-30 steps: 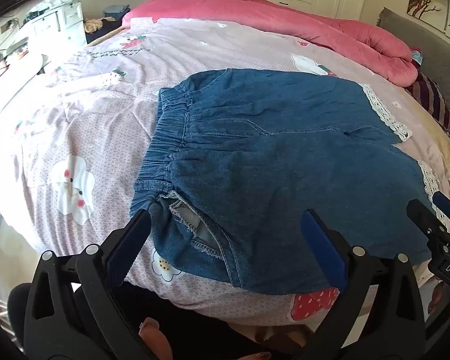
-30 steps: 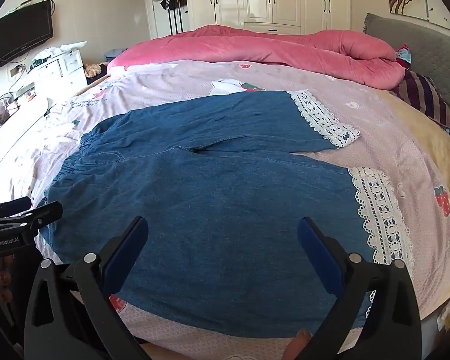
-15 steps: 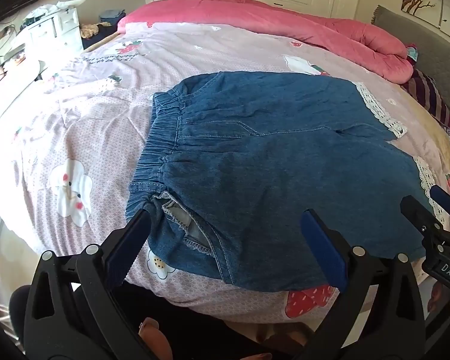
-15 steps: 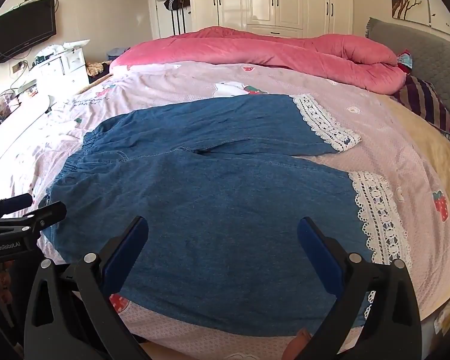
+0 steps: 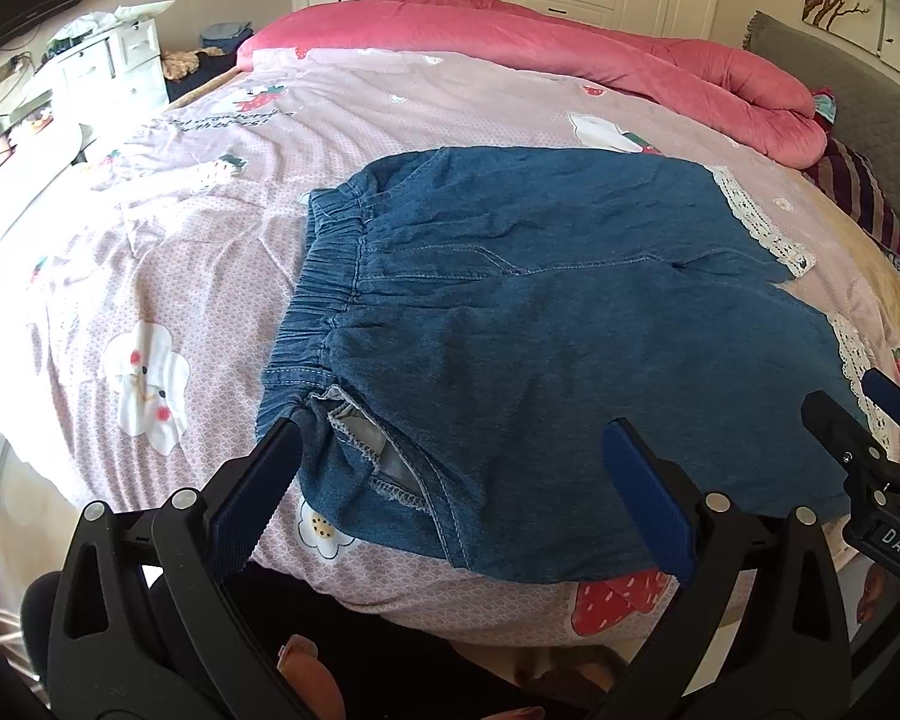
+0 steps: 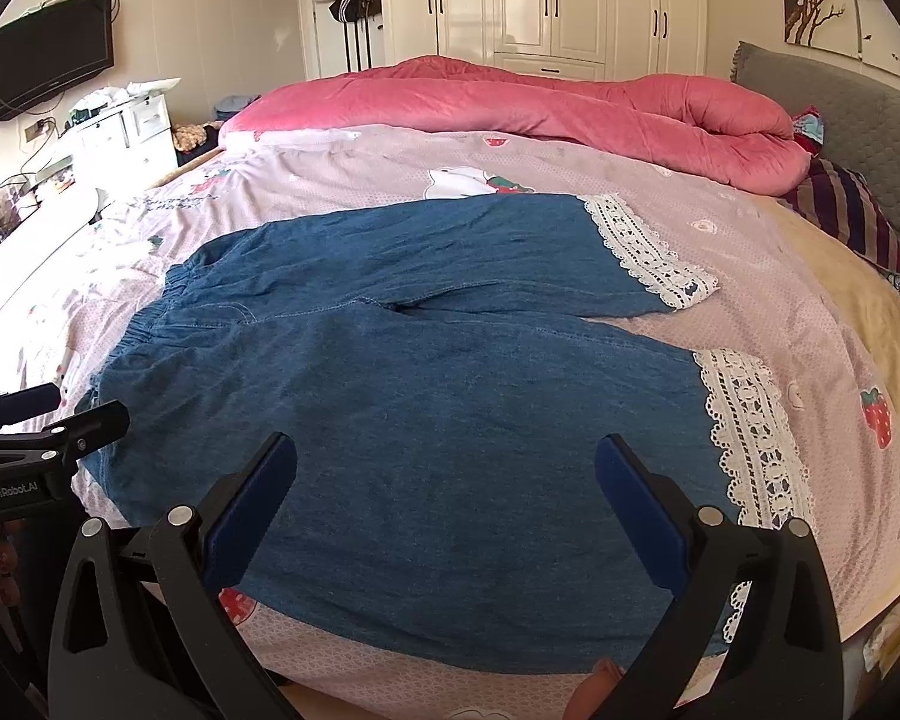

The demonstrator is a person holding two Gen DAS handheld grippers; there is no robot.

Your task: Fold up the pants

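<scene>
While the blue denim pants with lace cuffs (image 6: 450, 396) lay flat on the pink printed bedsheet (image 5: 168, 276), my left claw (image 5: 450, 480) and right claw (image 6: 444, 486) hovered agape, empty; I judged both should pinch the near edge evenly.

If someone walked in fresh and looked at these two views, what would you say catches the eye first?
First, the blue denim pants spread flat across the near half of the bed, waistband to the left and white lace cuffs to the right. Behind them, a rolled pink quilt runs along the far side of the strawberry-print sheet. At the bottom of each view, the left gripper and right gripper hover open at the pants' near edge.
</scene>
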